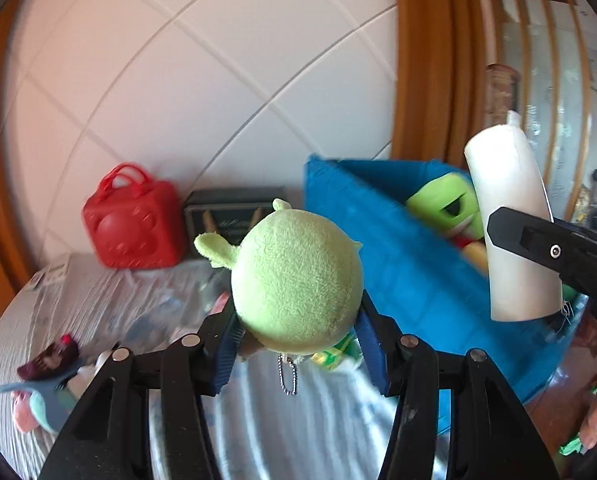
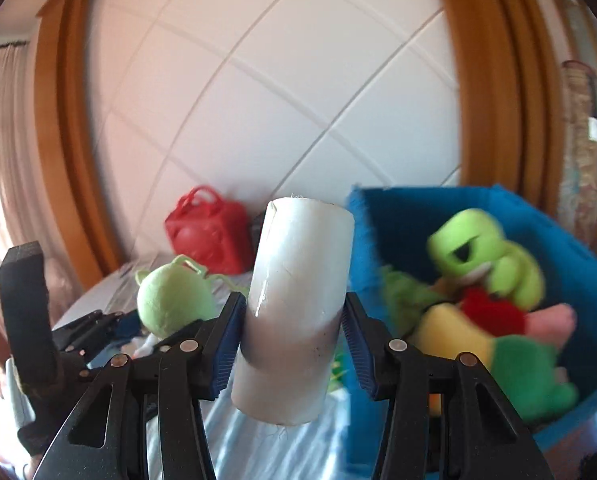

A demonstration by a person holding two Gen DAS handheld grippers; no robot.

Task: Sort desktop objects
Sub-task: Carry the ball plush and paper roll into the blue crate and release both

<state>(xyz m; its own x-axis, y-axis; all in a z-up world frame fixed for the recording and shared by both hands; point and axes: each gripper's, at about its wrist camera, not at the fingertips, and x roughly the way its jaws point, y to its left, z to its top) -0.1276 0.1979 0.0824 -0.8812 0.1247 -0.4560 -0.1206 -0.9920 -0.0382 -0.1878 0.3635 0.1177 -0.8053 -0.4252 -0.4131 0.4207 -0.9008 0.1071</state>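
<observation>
My left gripper is shut on a pale green plush toy with a ball chain, held above the cloth-covered table; the toy also shows in the right wrist view. My right gripper is shut on a white cylindrical tube, held upright and slightly tilted; the tube appears in the left wrist view in front of the blue bin. The blue fabric bin holds a bright green frog plush and other plush toys.
A red speaker-like bag and a dark box stand by the white tiled wall. Small toys lie at the table's left edge. A wooden frame rises behind the bin.
</observation>
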